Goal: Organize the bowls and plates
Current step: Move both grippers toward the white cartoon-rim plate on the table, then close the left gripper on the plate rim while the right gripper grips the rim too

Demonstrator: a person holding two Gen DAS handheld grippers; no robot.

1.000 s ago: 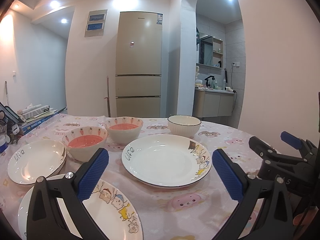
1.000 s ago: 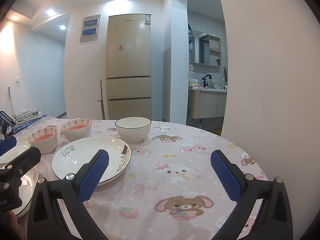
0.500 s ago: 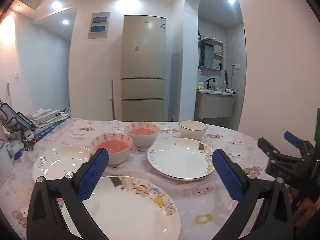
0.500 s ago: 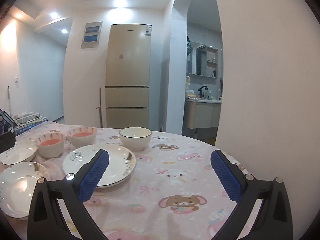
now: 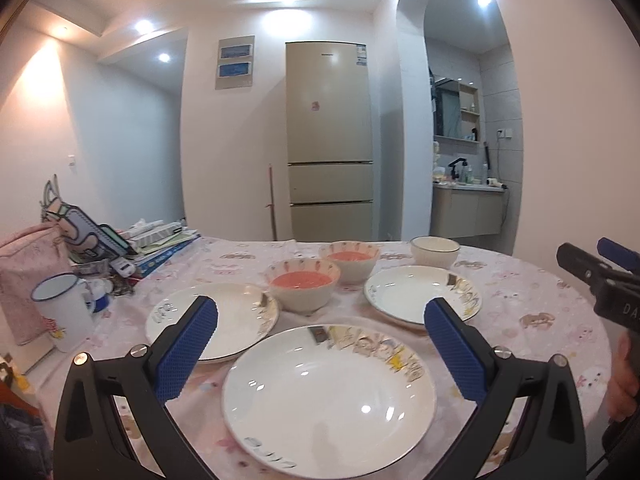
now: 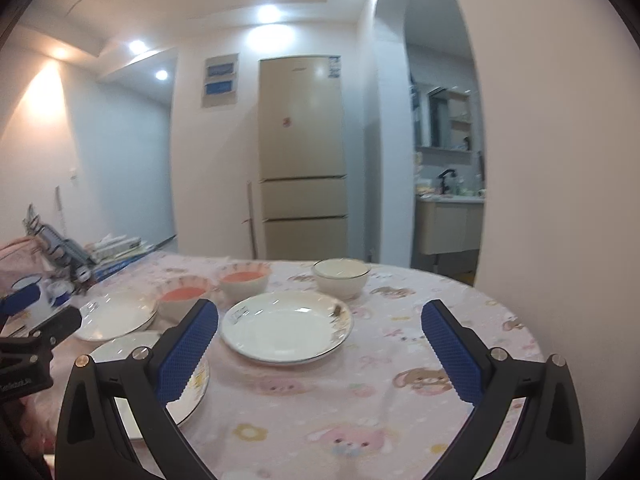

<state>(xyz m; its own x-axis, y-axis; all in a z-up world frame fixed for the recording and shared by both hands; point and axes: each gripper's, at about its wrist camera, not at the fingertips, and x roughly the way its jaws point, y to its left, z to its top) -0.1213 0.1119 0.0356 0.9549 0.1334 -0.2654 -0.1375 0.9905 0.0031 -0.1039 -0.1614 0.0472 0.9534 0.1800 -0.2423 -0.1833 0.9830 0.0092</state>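
On the table nothing is stacked yet: three plates, near, left and right, lie apart; two pink bowls and a white bowl sit behind. Your left gripper and right gripper both hover spread, empty. All sorting remains.

Left hand-held gripper: matte black frame, triangular cut-outs in both side arms, silver round screw heads along upper edges, fingers faced with blue knurled pads. Right hand-held gripper: same build, black arms, silver screws, blue textured pads. Seen side-on from other camera: black body with partial white lettering, blue pad at tip. Hand at grip, no sleeve in view.
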